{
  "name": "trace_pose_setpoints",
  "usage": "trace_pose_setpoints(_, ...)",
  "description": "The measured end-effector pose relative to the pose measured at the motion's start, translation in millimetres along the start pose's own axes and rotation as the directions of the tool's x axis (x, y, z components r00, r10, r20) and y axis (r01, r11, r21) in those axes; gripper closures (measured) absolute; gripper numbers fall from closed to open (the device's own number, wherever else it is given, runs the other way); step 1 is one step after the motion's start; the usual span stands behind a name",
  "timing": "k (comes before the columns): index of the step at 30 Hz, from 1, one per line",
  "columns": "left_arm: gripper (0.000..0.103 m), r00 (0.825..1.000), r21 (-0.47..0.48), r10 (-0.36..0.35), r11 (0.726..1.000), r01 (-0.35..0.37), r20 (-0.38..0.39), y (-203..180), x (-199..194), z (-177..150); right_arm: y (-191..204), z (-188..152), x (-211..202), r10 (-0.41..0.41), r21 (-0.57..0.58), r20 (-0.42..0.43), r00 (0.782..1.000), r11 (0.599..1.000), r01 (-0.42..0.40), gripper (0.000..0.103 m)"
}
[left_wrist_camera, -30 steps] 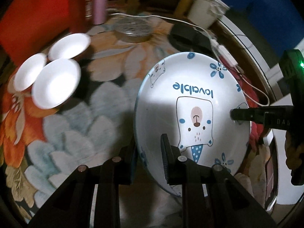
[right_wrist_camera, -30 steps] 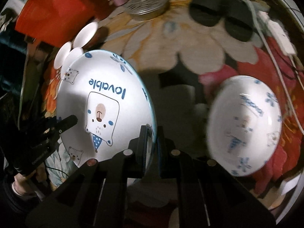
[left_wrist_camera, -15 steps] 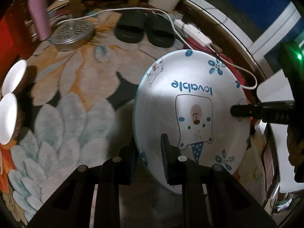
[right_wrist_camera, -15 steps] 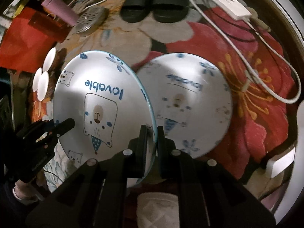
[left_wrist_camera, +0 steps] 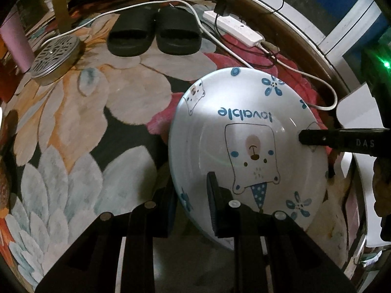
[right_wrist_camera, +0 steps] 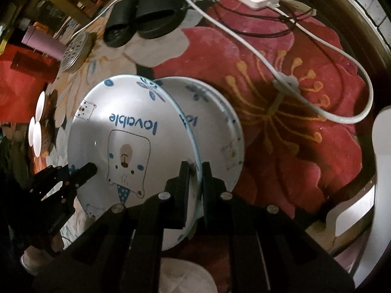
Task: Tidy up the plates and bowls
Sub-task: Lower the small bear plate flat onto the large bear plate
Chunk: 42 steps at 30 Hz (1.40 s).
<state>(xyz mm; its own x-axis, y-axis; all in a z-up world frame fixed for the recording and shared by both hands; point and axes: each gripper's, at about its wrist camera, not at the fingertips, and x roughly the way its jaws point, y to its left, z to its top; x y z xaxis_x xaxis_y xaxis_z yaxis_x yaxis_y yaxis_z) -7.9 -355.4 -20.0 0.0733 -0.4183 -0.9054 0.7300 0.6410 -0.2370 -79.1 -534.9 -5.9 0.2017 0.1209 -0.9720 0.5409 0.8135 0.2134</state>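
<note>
A white plate (left_wrist_camera: 244, 131) printed with a blue bear and the word "lovable" hangs tilted above the flowered rug, gripped from both sides. My left gripper (left_wrist_camera: 191, 190) is shut on its near left rim. My right gripper (right_wrist_camera: 195, 171) is shut on the opposite rim, and one of its fingers (left_wrist_camera: 317, 139) reaches onto the plate in the left wrist view. The right wrist view shows the held plate (right_wrist_camera: 117, 112) and the left gripper (right_wrist_camera: 88, 169) at its far edge. A second matching plate (right_wrist_camera: 217, 127) lies on the rug, partly hidden behind the held one.
Three small white bowls (right_wrist_camera: 36, 124) sit at the rug's left edge. Black slippers (left_wrist_camera: 154, 34), a perforated metal tin (left_wrist_camera: 55, 58), a pink tumbler (left_wrist_camera: 14, 41) and a white power strip (left_wrist_camera: 232, 26) with trailing cables lie beyond. A white object (right_wrist_camera: 381, 146) borders the right side.
Both grippers carried the bear plate rightward across the rug. The second plate has come in behind it, and the white bowls have slid out of the left wrist view.
</note>
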Motion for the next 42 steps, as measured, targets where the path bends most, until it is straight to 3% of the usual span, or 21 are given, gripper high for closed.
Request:
trace_pose_setpoints(12,0.081,0.998,0.04,0.053,0.998,-0.052,-0.025,-12.5,24.0,11.0,-23.6,11.8,20.6,0.008,0.021,-0.017,1.0,1.0,-0.008,0.093)
trace_pose_setpoints(20,0.078,0.999,0.05,0.036,0.998,-0.035,-0.014,-11.4,20.2,12.3,-27.1,11.5,22.3,0.012,0.022,-0.024,1.0,1.0,-0.011,0.09)
trace_pose_setpoints(22,0.069,1.0,0.041,0.021,0.999,-0.021,-0.02,-8.8,18.9,11.6,-27.4,10.6,22.2,0.015,0.029,-0.021,1.0,0.999,-0.014,0.09)
trace_pose_setpoints(25,0.026,1.0,0.018,0.01,1.0,-0.01,-0.001,-4.5,13.4,9.0,-27.7,9.3,22.3,0.022,0.04,-0.025,0.999,0.999,-0.021,0.088)
trace_pose_setpoints(28,0.016,1.0,0.0,0.001,1.0,-0.001,0.001,-1.1,9.9,7.3,-21.3,8.8,23.5,0.043,0.037,-0.021,0.999,0.998,-0.042,0.071)
trace_pose_setpoints(30,0.005,1.0,-0.005,-0.003,1.0,0.003,0.004,0.6,7.8,6.3,-15.0,7.5,22.9,0.055,0.033,-0.015,0.998,0.998,-0.055,0.052)
trace_pose_setpoints(32,0.004,1.0,-0.012,-0.001,1.0,0.002,0.015,2.8,3.8,5.0,-10.0,6.3,21.9,0.056,0.034,-0.009,0.998,0.998,-0.056,0.043)
trace_pose_setpoints(37,0.003,1.0,-0.027,0.008,1.0,-0.007,0.023,9.6,-1.3,2.9,-5.7,5.1,20.4,0.018,0.026,-0.008,1.0,0.999,-0.018,0.041)
trace_pose_setpoints(42,0.002,0.999,-0.046,0.016,0.999,-0.015,0.028,15.9,-4.4,0.5,18.9,6.0,9.0,-0.065,-0.075,0.051,0.997,0.995,0.069,0.026)
